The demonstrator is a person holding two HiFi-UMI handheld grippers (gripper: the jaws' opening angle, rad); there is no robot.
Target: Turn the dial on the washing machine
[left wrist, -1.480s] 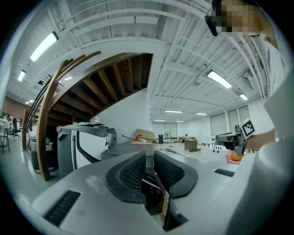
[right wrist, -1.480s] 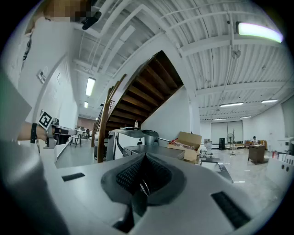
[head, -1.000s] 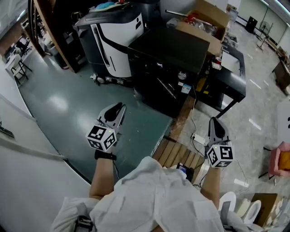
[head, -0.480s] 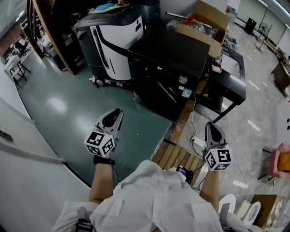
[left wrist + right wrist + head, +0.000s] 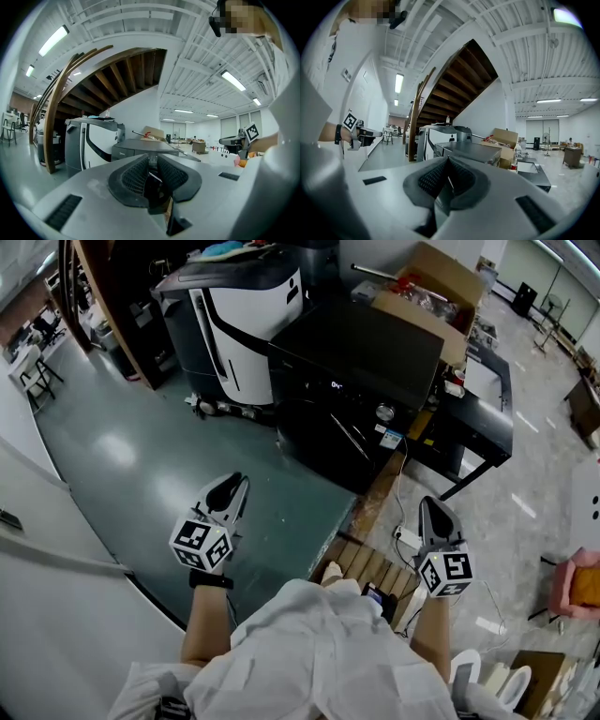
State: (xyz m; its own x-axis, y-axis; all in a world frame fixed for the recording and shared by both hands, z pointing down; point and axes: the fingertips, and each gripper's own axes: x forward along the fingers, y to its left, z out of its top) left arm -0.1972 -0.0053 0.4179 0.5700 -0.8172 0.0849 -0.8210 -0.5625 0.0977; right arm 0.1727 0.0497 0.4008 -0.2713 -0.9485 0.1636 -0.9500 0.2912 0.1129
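Observation:
The black washing machine (image 5: 361,352) stands ahead of me on the floor, its round silver dial (image 5: 384,412) on the front panel at the right. My left gripper (image 5: 234,487) hovers over the green floor, well short of the machine's left front; its jaws stand a narrow gap apart with nothing between them. My right gripper (image 5: 430,509) hangs above the wooden pallet (image 5: 361,563), below and right of the dial, shut and empty. The left gripper (image 5: 153,157) points at the machine (image 5: 140,149), which shows through the gap. The right gripper (image 5: 448,159) also faces the machine (image 5: 468,152).
A white-and-black printer (image 5: 239,310) stands left of the machine. An open cardboard box (image 5: 427,292) lies behind it and a black table (image 5: 478,409) to its right. A power strip with cables (image 5: 405,538) lies on the floor near the right gripper.
Both grippers have sunk slightly toward me in the head view. Neither has changed its jaw state or touched anything.

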